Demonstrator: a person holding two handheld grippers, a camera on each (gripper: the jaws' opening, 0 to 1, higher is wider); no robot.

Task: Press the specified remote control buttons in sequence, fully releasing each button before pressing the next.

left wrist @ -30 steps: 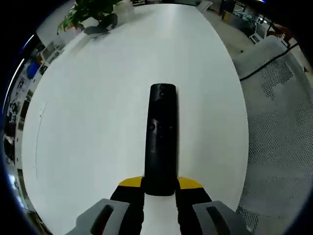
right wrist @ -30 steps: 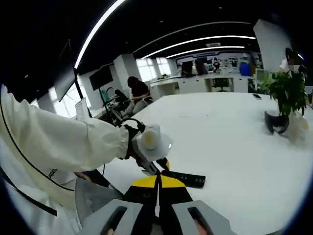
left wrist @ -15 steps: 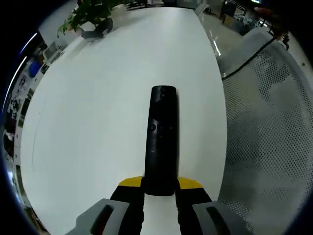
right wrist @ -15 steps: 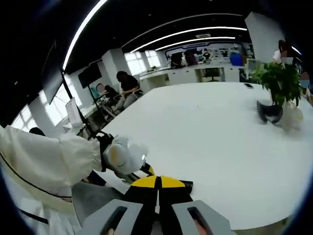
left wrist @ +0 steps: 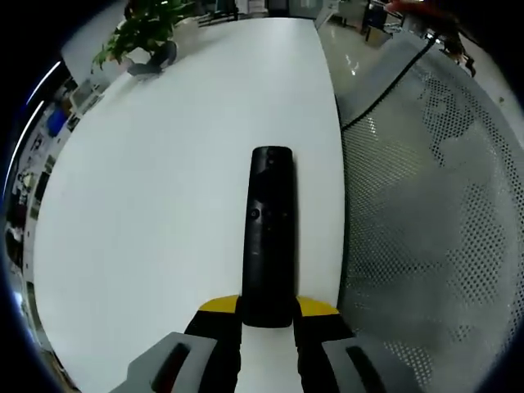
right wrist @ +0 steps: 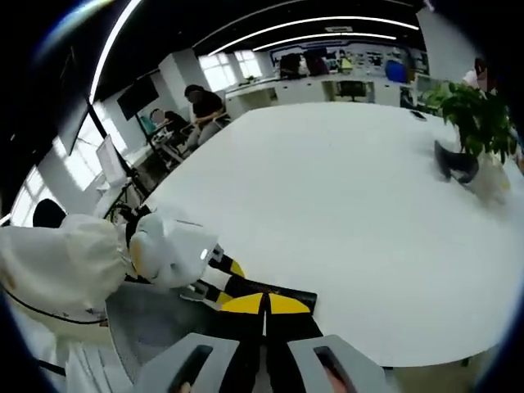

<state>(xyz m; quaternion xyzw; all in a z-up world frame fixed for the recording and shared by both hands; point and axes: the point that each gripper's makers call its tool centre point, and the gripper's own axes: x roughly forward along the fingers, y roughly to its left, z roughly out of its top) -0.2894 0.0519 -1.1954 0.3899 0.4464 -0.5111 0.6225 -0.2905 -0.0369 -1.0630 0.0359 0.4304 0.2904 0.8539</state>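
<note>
- Black and slim, a long plastic remote control (left wrist: 270, 233) runs up the middle of the left gripper view, its near end clamped between the yellow-tipped jaws of the left gripper (left wrist: 268, 315)
- The remote's far end points away over a large white oval table (left wrist: 164, 188), close to that table's right-hand edge in this view
- Small buttons show on the remote's upper face, too small to read
- A grey perforated mesh surface (left wrist: 434, 213) lies beside the table on the right, with a black cable (left wrist: 385, 86) trailing across it
- A green leafy plant in a dark pot (left wrist: 151, 33) stands at the far end of the table
- In the right gripper view, the right gripper (right wrist: 264, 307) has its yellow-tipped jaws pressed together with nothing between them
- Just beyond those jaws the black remote (right wrist: 270, 291) lies across the view near the table's (right wrist: 344, 205) near edge, held at its left end by the left gripper (right wrist: 217, 274)
- A hand in a white glove (right wrist: 168, 250) with a white sleeve (right wrist: 57, 266) grips that left tool
- The same plant (right wrist: 475, 123) stands at the right of the table
- People sit at desks in the office behind
</note>
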